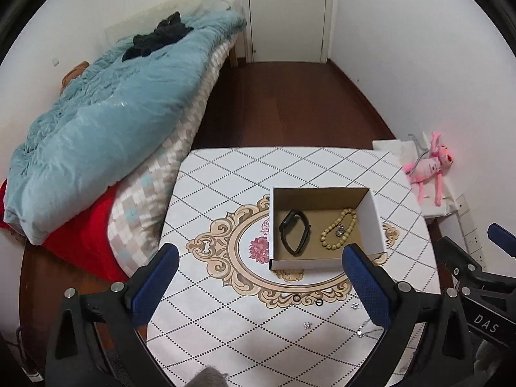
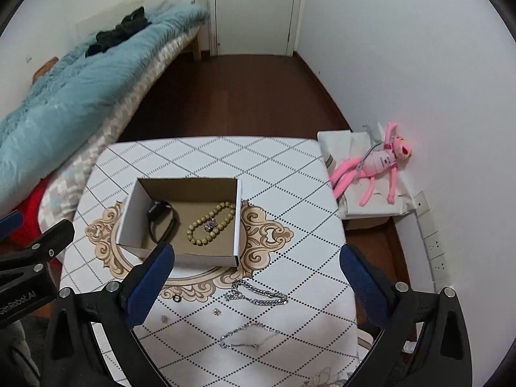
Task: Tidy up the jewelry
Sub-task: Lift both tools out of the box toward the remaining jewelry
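Observation:
An open cardboard box [image 1: 374,222] [image 2: 237,213] stands on the patterned table [image 1: 225,193] [image 2: 290,174]. Inside lie a black wristband [image 1: 295,231] [image 2: 161,221], a beige bead bracelet [image 1: 337,229] [image 2: 211,222] and a small silver piece [image 2: 211,225]. On the table in front lie a thick silver chain [image 2: 258,293], a thin silver chain [image 2: 248,335], two black rings [image 1: 296,298] [image 1: 319,302], and small earrings [image 1: 308,324] [image 2: 216,312]. My left gripper [image 1: 261,264] is open and empty above the table's front. My right gripper [image 2: 256,262] is open and empty above the chains.
A bed with a blue quilt [image 1: 96,122] [image 2: 64,96] lies left of the table. A pink plush toy [image 1: 430,164] [image 2: 377,164] rests on white bags at the right wall. A closed door [image 1: 287,13] is at the far end, with dark wood floor between.

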A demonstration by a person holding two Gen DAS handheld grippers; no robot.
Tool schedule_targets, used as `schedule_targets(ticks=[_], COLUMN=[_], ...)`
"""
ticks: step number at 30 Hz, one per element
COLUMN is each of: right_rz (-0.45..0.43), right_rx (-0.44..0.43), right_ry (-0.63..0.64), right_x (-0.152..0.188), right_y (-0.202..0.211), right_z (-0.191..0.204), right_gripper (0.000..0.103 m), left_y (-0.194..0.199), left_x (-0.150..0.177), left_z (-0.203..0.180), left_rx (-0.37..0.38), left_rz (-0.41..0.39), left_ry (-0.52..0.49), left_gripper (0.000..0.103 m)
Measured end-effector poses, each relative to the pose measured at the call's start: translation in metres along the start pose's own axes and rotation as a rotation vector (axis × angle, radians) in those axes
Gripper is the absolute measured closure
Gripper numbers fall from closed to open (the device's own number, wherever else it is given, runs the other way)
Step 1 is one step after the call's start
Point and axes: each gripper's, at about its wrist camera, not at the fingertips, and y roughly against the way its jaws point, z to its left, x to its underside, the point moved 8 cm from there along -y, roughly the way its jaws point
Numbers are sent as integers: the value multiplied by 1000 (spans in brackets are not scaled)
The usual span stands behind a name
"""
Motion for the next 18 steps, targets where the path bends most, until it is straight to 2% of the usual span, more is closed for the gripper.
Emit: schedule_targets(ticks=[2, 9, 12, 16, 17, 18], right_rz=[-19, -44, -11, 96, 117, 145], right_rx=[-6, -46, -63, -99, -109, -120], right_ry=[-7, -53, -79, -145, -159, -180], right_x=[0, 8, 24, 65, 74, 85], right_y=[13, 44, 40, 6, -3, -14], right_z=[0, -7, -14, -27, -30, -35], right_gripper=[0, 0, 0, 1, 3, 11], left_y=[12, 29, 17, -13, -19, -30], left_x=[-1, 10, 26, 63, 71, 81], left_z=[0, 2, 3, 6, 6, 6], left_rx=[12, -24, -37, -60, -62, -63], left_rz=[-12, -31, -4, 82, 102, 130], left_ry=[6, -1, 1, 6, 7, 8], left_gripper=[0, 0, 0, 0, 0, 0])
